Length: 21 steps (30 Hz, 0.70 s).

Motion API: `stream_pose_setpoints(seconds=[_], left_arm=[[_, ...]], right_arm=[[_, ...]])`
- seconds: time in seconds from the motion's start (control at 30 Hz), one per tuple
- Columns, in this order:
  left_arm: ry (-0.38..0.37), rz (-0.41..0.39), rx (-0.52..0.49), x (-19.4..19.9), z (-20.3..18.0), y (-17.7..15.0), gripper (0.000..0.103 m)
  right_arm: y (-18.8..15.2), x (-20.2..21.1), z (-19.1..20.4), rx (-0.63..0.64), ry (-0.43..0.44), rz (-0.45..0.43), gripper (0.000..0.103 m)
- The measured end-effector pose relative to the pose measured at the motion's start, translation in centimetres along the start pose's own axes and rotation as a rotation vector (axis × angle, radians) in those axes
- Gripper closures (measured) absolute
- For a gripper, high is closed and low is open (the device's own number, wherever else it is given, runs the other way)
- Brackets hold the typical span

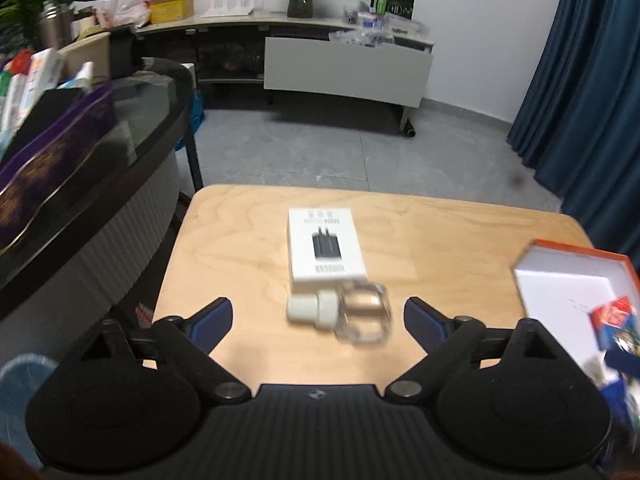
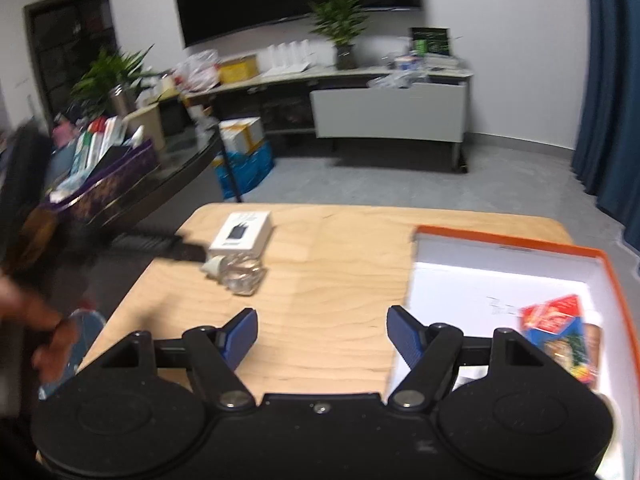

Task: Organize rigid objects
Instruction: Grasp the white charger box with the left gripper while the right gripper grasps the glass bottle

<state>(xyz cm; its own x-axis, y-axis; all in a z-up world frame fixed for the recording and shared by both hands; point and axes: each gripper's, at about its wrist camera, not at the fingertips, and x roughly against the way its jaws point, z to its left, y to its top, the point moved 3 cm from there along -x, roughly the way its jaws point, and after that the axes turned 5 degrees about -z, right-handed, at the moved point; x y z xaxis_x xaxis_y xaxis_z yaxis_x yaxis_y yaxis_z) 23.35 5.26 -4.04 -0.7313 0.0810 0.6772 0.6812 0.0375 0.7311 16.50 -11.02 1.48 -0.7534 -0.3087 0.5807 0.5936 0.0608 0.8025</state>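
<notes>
A clear glass bottle with a white cap [image 1: 344, 314] lies on its side on the wooden table [image 1: 240, 248], just in front of a white charger box [image 1: 326, 244]. My left gripper [image 1: 318, 316] is open, its fingers either side of the bottle and a little short of it. In the right wrist view the bottle [image 2: 236, 272] and the charger box [image 2: 242, 232] lie at the far left, with the left gripper's finger [image 2: 188, 252] beside them. My right gripper [image 2: 322, 332] is open and empty above the table, beside an orange-rimmed white box [image 2: 480, 292].
The orange-rimmed box [image 1: 568, 280] holds a colourful packet [image 2: 560, 332] and sits at the table's right. A dark glass-topped desk [image 1: 132, 120] with a purple box and cartons stands to the left. A cabinet, plants and blue curtains lie beyond grey floor.
</notes>
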Motion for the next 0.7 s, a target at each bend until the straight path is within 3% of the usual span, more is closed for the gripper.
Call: stream_pose_setpoints(seconds=[0.17, 0.23, 0.33, 0.37, 0.47, 0.57, 0.7], left_arm=[[-0.031, 0.090, -0.030, -5.2, -0.3, 0.9, 0.007], [-0.027, 0.099, -0.046, -6.9, -0.3, 0.7, 0.004], [-0.039, 0.100, -0.021, -8.3, 0.2, 0.4, 0.008], [-0.032, 0.074, -0.036, -8.3, 0.3, 0.3, 0.012], [-0.037, 0.030, -0.063, -8.1, 0.8, 0.8, 0.041], [-0.052, 0.009, -0.034, -7.3, 2.4, 1.2, 0.044], [-0.042, -0.030, -0.019, -5.2, 4.1, 1.7, 0.044]], right_arm=[[0.3, -4.2, 2.2, 0.049, 0.034, 0.032, 0.018], [0.5, -5.3, 2.6, 0.039, 0.054, 0.024, 0.018], [0.9, -7.0, 3.0, 0.048, 0.081, 0.032, 0.018], [1.0, -7.6, 3.2, 0.059, 0.091, 0.032, 0.018], [1.4, -9.4, 3.5, 0.083, 0.112, 0.055, 0.017], [1.9, -10.9, 3.9, 0.122, 0.144, 0.062, 0.015], [2.5, -13.1, 5.1, 0.242, 0.249, 0.091, 0.014]])
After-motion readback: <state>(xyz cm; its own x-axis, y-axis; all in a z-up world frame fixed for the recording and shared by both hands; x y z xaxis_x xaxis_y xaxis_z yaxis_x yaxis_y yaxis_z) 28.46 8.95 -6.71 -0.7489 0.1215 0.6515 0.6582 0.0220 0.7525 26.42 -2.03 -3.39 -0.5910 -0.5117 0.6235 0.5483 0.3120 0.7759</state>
